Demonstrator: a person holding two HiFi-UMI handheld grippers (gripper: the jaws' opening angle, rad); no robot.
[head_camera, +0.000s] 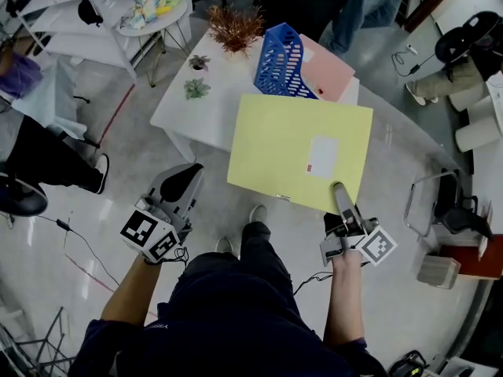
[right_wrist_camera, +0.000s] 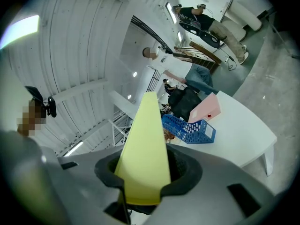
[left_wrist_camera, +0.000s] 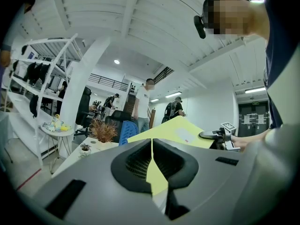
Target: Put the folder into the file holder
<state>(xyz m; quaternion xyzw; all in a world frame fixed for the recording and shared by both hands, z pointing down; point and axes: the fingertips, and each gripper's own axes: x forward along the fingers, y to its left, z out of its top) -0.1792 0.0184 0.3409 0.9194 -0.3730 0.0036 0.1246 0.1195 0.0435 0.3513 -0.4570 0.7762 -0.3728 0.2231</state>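
Note:
A large yellow folder (head_camera: 299, 149) with a white label hangs flat in the air in front of the white table (head_camera: 212, 93). My right gripper (head_camera: 339, 191) is shut on its near right corner, and in the right gripper view the folder (right_wrist_camera: 145, 144) runs out edge-on from between the jaws. The blue file holder (head_camera: 281, 61) stands on the table just beyond the folder's far edge, also seen as file holder (right_wrist_camera: 187, 128). My left gripper (head_camera: 187, 181) hovers left of the folder, apart from it, jaws shut with nothing in them.
A pink folder (head_camera: 330, 71) leans beside the blue holder. A dried brown plant (head_camera: 234, 28) and two small potted plants (head_camera: 196, 89) sit on the table's left part. People stand beyond the table. A chair (head_camera: 444, 203) is at the right, and a small round table (head_camera: 153, 10) at the far left.

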